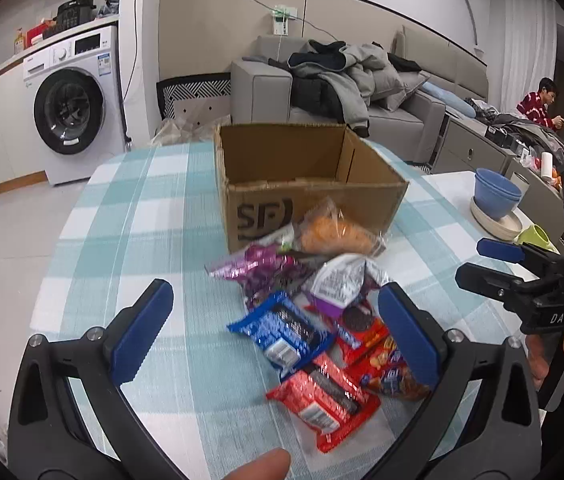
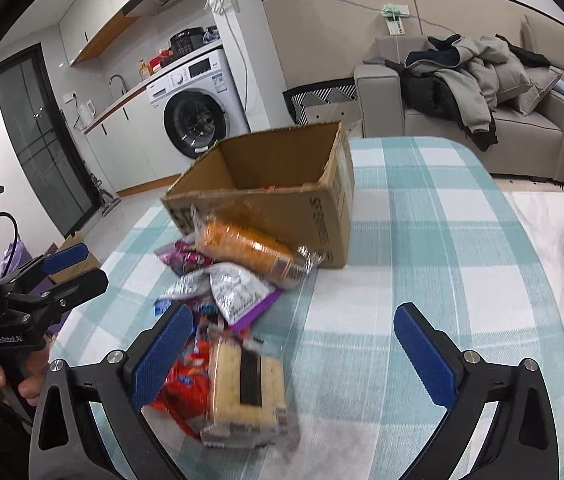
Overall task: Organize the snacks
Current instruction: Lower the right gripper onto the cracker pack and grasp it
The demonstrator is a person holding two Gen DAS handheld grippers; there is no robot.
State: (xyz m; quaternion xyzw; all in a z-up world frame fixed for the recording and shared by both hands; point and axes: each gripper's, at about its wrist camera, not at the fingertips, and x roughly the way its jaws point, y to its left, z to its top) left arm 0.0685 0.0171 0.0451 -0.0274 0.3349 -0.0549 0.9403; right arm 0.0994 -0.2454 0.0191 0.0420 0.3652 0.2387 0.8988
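A cardboard box [image 1: 305, 184] is standing open on the worktop [image 1: 154, 248], which is wearing a teal-and-white checked cloth. Just in front of the box, a heap of snacks is lying loose on the cloth. A clear pack of orange biscuits [image 1: 335, 234] is leaning against the box's front wall. Nearer the cameras a purple packet [image 1: 260, 270], a white-and-purple packet [image 1: 339, 282], a blue cookie packet [image 1: 282, 330] and a red cookie packet [image 1: 323, 402] are overlapping one another.

The left hand-held gripper [image 1: 276, 334] is hovering over the near end of the heap with its blue pads spread wide apart, holding nothing. The blue and red packets are showing between its fingers.

The right hand-held gripper [image 2: 295, 354] is also standing wide apart and gripping nothing. In its own view a clear-wrapped pale cake with a dark stripe [image 2: 248, 386] is lying on the cloth just beside its left pad, blurred, next to a red wrapper [image 2: 184, 390].

Off to the right, blue bowls [image 1: 495, 192] are sitting stacked on a pale plate [image 1: 497, 220]. A washing machine [image 1: 76, 100] and a sofa piled with coats [image 1: 345, 80] are standing behind the worktop.
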